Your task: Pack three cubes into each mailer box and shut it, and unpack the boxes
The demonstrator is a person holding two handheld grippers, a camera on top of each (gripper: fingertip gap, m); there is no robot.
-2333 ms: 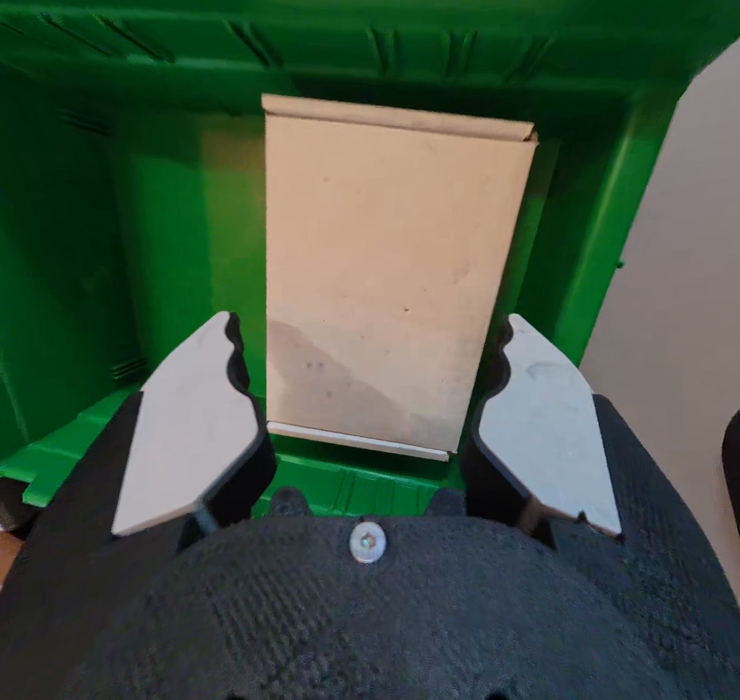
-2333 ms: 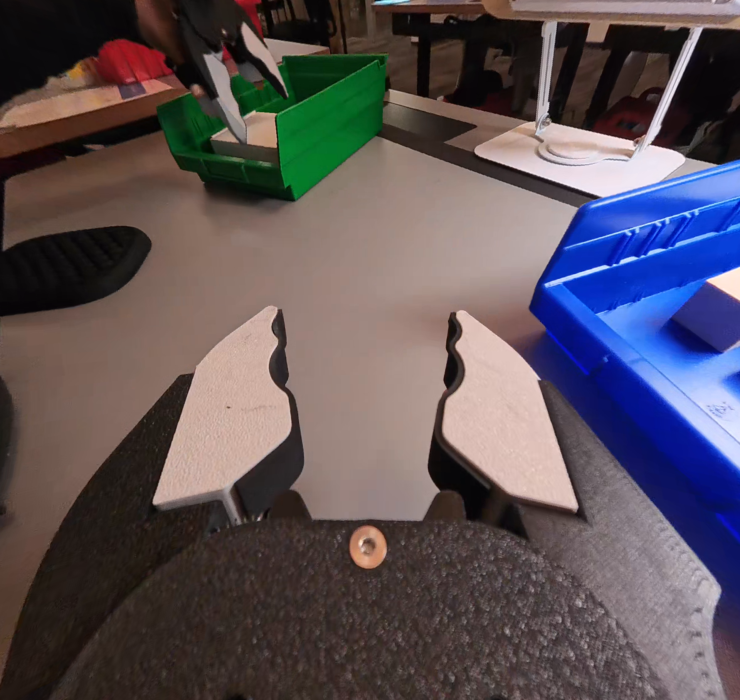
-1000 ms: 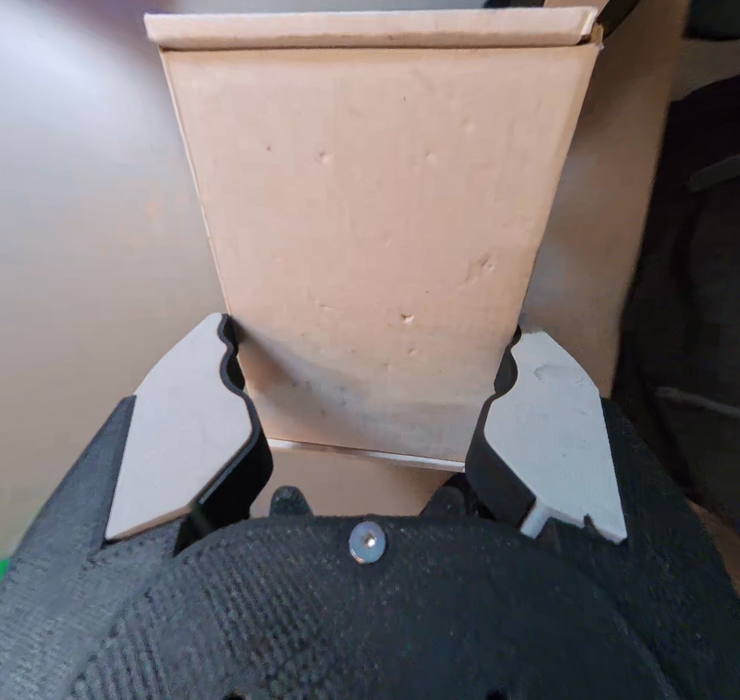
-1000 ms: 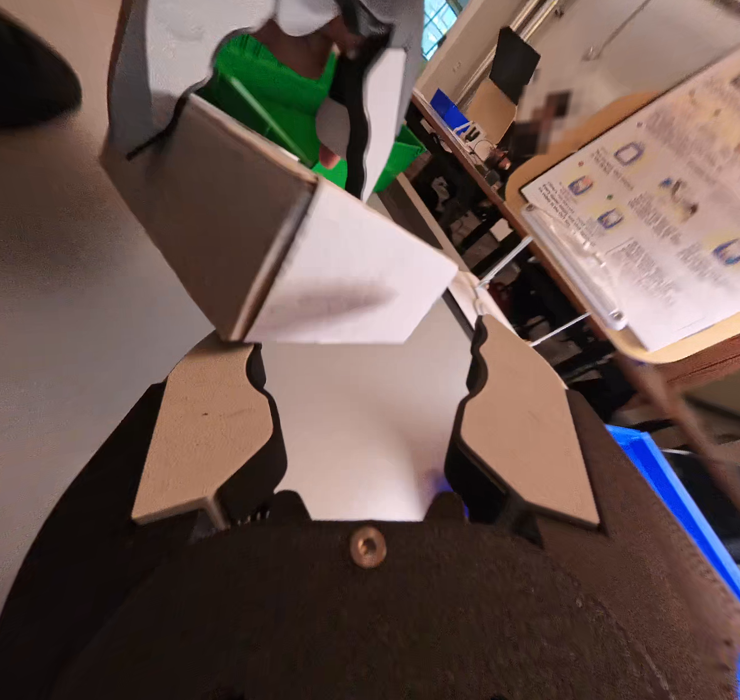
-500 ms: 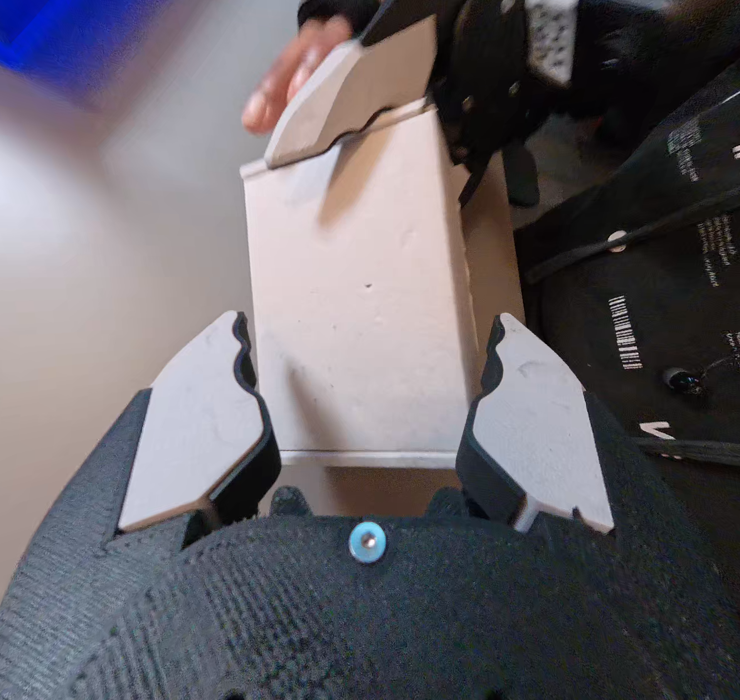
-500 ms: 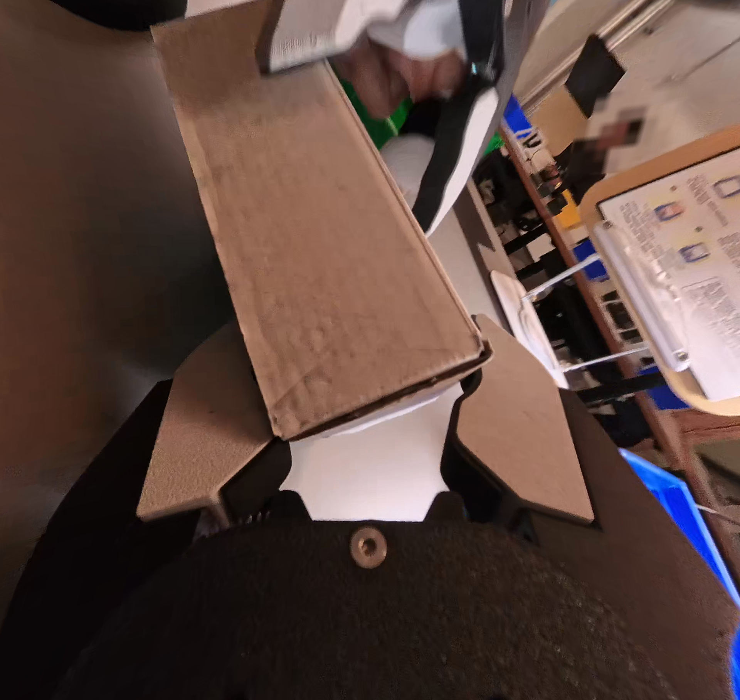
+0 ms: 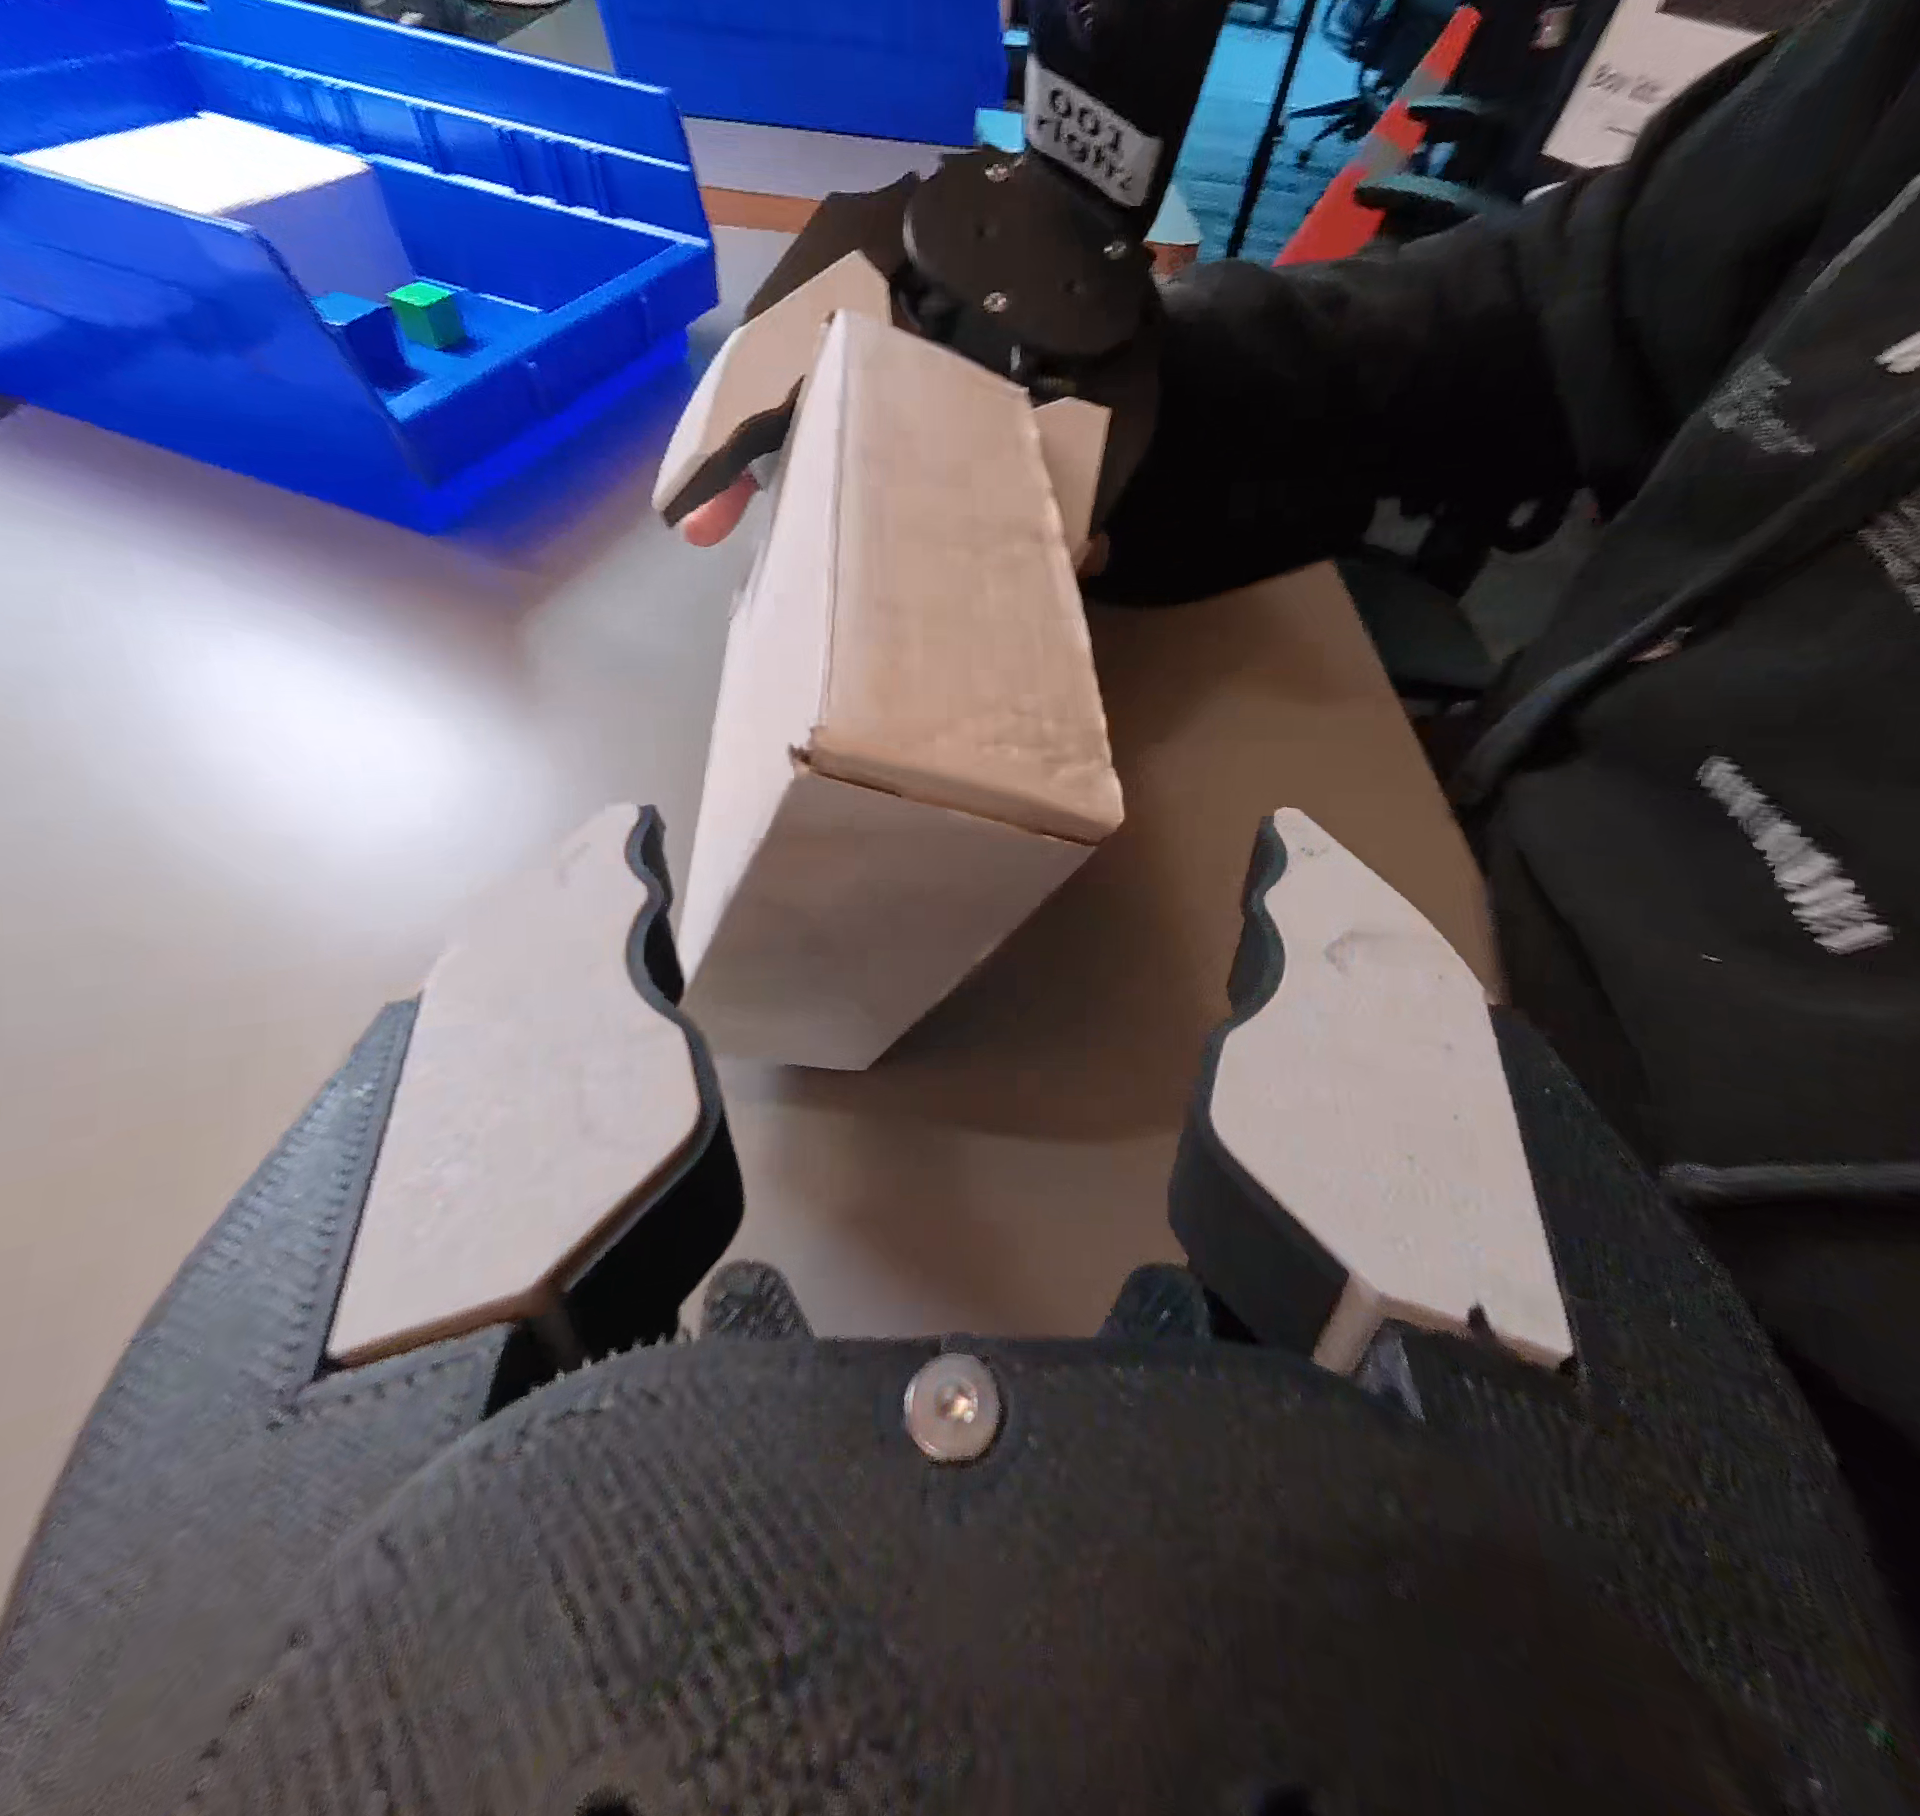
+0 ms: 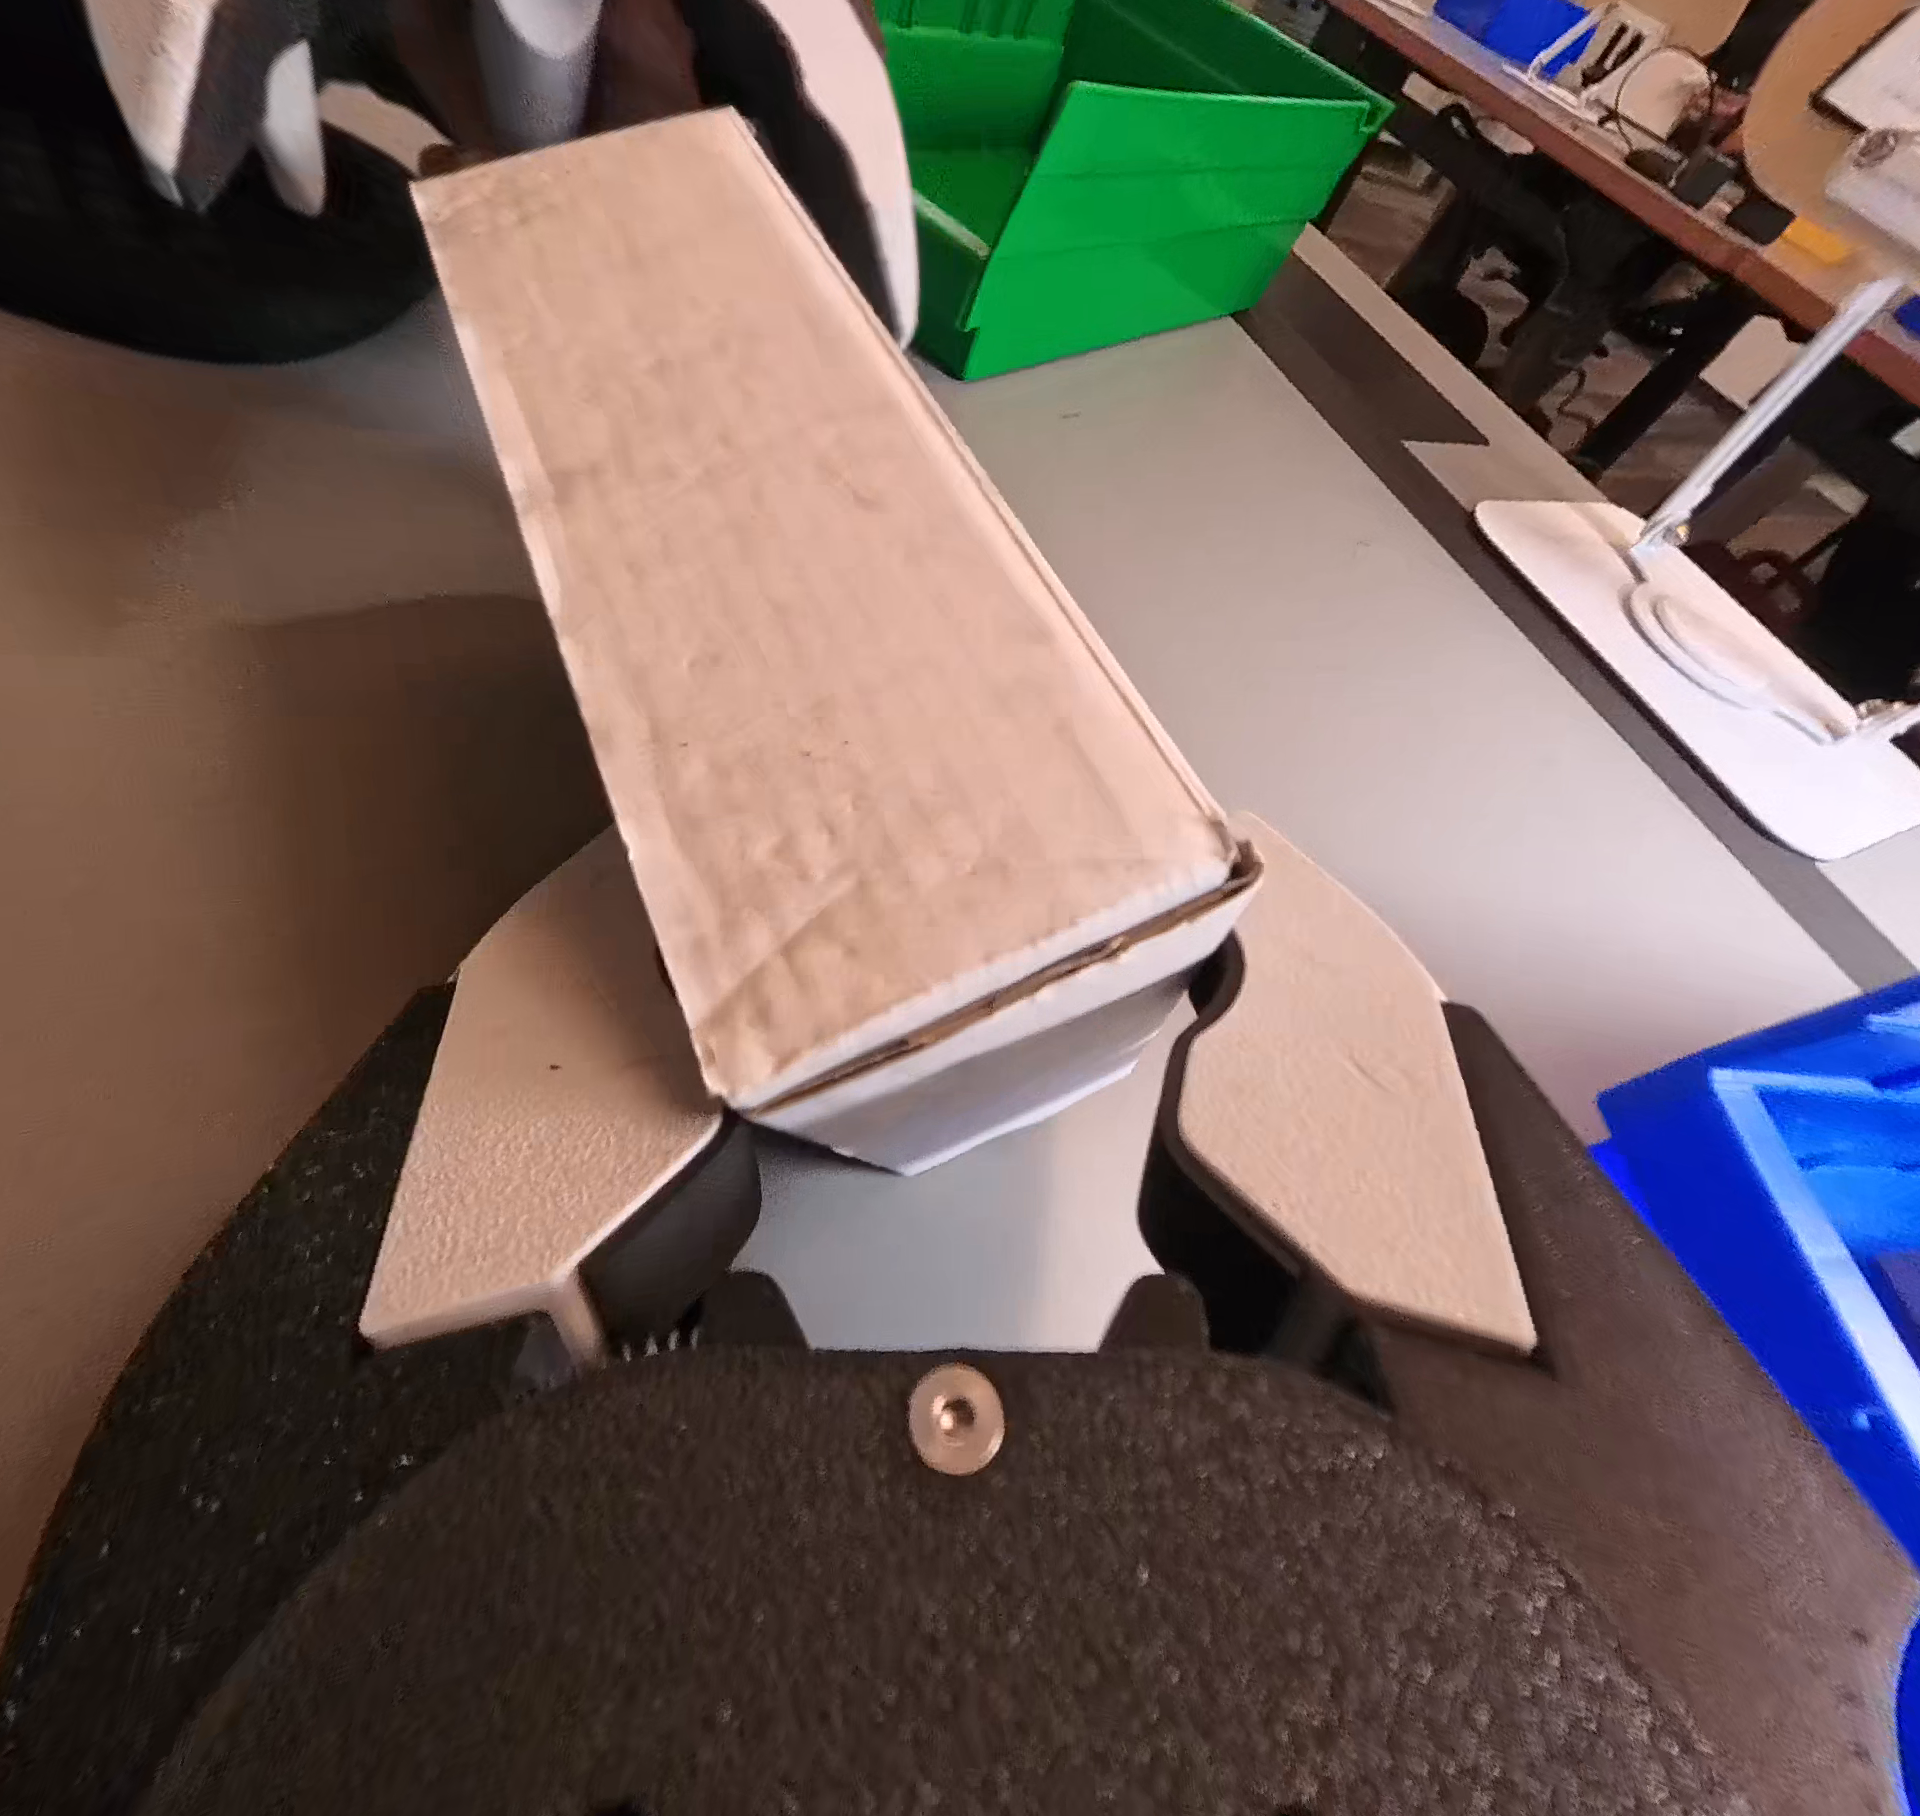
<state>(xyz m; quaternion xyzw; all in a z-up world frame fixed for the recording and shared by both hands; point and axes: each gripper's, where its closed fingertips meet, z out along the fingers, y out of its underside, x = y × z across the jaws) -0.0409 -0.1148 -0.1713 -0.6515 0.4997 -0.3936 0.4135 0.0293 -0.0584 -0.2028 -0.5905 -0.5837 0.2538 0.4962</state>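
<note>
closed mailer box [image 7: 914,644], right gripper [image 7: 894,416] gripping

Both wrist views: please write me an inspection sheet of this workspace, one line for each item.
Surface: grey table, bare in the middle.
Job's things: closed mailer box, tilted above the table; blue bin holding a green cube and a white box; green bin, contents hidden.
Clutter: white stand base at the table's edge.
Grippers: left gripper jaws wide open at the box's near end; right gripper jaws closed on its other end.
Cables: nothing seen on this table.
Surroundings: other desks, orange cone, person's dark sleeve.
</note>
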